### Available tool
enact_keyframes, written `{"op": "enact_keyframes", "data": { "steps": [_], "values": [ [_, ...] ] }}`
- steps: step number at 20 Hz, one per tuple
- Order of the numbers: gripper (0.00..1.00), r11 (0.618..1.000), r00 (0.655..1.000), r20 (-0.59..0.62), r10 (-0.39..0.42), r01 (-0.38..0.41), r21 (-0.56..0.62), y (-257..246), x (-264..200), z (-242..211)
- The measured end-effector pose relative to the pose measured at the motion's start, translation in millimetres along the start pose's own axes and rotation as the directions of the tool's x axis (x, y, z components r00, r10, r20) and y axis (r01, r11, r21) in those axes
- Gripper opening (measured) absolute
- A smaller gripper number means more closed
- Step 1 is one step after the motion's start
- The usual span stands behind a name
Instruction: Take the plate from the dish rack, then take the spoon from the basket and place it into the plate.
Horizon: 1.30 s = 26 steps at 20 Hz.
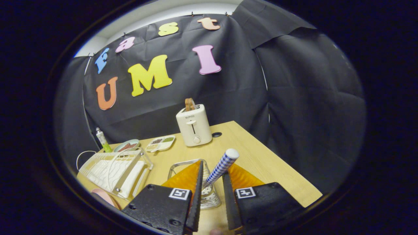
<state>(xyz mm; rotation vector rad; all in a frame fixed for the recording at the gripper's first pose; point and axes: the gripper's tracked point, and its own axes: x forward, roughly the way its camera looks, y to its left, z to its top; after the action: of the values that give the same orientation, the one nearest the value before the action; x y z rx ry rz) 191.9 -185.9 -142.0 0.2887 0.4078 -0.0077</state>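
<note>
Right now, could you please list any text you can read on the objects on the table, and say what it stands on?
Toaster: small brand mark on its front, too blurred to read.
Tube beside the dish rack: print too small to read.
Tool, its fingers either side of the spoon handle: square coded tags, no words.

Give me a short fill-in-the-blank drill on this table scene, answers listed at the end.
1. The checked spoon handle stands between the gripper fingers, rising out of the metal ____.
2. A slice of bread sticks out of the white ____.
3. The dish rack holds a white ____.
4. The divided snack tray lies between the toaster and the ____ bowl.

Answers: basket; toaster; plate; round
</note>
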Motion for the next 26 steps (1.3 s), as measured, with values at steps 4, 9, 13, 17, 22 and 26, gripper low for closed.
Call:
{"op": "enact_keyframes", "data": {
  "steps": [4, 9, 13, 17, 22, 26],
  "values": [
    [0.23, 0.999, 0.999, -0.009, 0.046, -0.046, -0.015, 22, -4, 4],
    [0.11, 0.999, 1.0, -0.006, 0.025, -0.026, -0.021, 35, -5, 9],
    [0.08, 0.999, 0.997, 0.055, -0.048, 0.048, -0.012, 30, -11, 33],
    [0.08, 0.993, 0.982, 0.144, -0.118, 0.121, -0.013, 31, -35, 68],
    [0.08, 0.991, 0.966, 0.222, -0.132, 0.136, -0.005, 66, -85, 93],
    [0.08, 0.996, 0.967, 0.24, -0.079, 0.083, -0.009, 124, -127, 81]
  ]
}}
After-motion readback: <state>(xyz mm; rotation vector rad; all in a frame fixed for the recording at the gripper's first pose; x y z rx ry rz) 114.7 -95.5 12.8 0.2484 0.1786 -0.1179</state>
